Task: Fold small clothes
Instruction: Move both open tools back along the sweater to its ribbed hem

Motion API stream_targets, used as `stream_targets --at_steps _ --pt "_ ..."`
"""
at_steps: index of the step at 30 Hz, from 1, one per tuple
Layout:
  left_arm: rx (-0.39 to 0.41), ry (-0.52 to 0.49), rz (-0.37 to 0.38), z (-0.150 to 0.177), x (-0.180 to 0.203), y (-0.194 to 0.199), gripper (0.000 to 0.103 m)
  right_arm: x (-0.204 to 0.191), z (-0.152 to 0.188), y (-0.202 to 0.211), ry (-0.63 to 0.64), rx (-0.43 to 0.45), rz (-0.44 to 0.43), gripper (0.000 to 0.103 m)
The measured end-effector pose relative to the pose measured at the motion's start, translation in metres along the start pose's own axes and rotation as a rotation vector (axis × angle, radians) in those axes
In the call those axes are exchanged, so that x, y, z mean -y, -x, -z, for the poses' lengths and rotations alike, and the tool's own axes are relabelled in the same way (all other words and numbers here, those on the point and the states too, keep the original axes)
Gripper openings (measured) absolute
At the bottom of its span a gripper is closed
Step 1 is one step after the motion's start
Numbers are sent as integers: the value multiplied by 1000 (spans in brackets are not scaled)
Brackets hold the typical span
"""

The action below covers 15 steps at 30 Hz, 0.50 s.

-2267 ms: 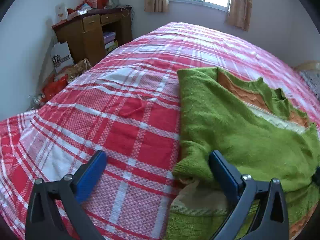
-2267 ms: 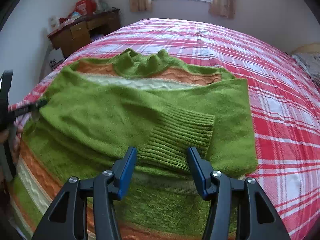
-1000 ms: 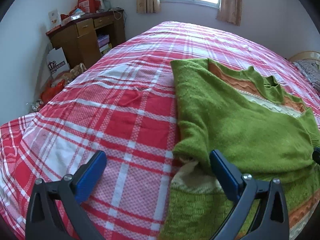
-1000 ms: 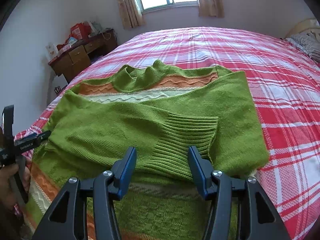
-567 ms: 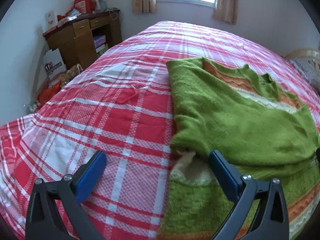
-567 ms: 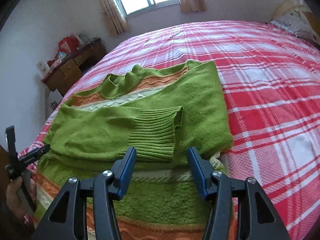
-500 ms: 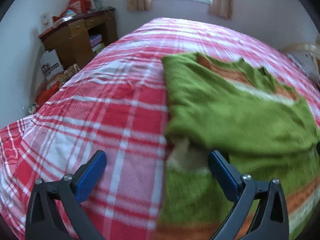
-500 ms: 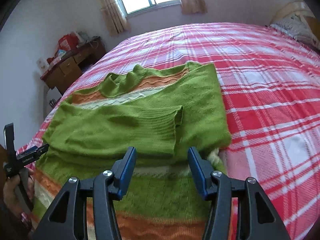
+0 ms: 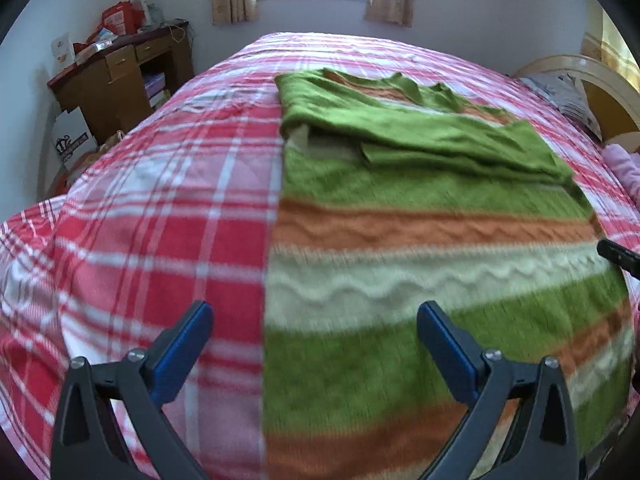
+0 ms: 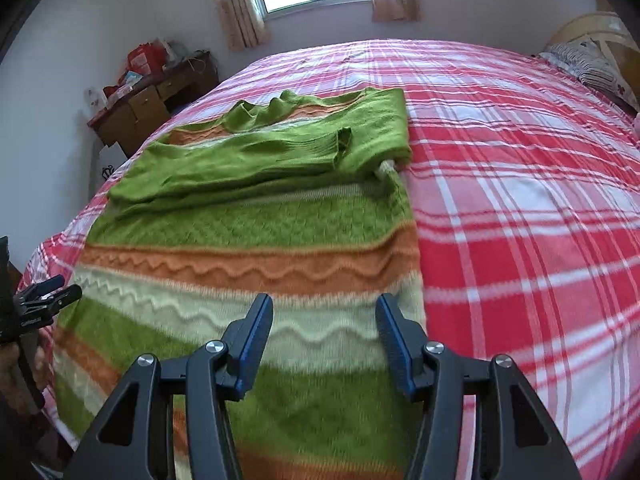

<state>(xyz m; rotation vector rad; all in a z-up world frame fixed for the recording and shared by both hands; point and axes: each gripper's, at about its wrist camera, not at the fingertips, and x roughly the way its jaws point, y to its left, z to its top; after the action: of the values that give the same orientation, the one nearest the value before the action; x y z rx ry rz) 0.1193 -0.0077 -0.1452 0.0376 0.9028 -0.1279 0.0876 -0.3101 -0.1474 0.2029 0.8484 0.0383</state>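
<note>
A green sweater (image 9: 420, 204) with orange and cream wavy stripes lies flat on the red plaid bed (image 9: 168, 208). Its sleeves (image 10: 256, 156) are folded across the chest at the far end. My left gripper (image 9: 314, 312) hangs open above the sweater's lower left edge, half over the bedspread. My right gripper (image 10: 325, 304) is open above the sweater's (image 10: 248, 240) lower right part, with nothing between its fingers. A hand holds the left gripper (image 10: 44, 296) at the left rim of the right wrist view. The right gripper's tip (image 9: 618, 254) shows at the right edge of the left wrist view.
A wooden desk (image 9: 120, 80) with clutter on top stands at the far left by the wall, a paper bag (image 9: 74, 140) on the floor beside it. A pillow (image 9: 568, 92) and curved headboard (image 9: 600, 76) lie at the far right. Bare bedspread (image 10: 520, 184) stretches right of the sweater.
Both grippers have drawn back toward the near end of the bed. The folded sleeves now lie farther off, and the sweater's striped lower body fills the near view.
</note>
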Motion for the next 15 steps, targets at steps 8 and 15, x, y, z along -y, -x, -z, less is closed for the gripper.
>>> stream_targets --at_steps 8,15 --pt "-17 -2 30 21 8 10 103 -17 22 13 46 6 21 62" --pt "-36 2 65 35 8 20 100 -25 40 23 67 13 24 64"
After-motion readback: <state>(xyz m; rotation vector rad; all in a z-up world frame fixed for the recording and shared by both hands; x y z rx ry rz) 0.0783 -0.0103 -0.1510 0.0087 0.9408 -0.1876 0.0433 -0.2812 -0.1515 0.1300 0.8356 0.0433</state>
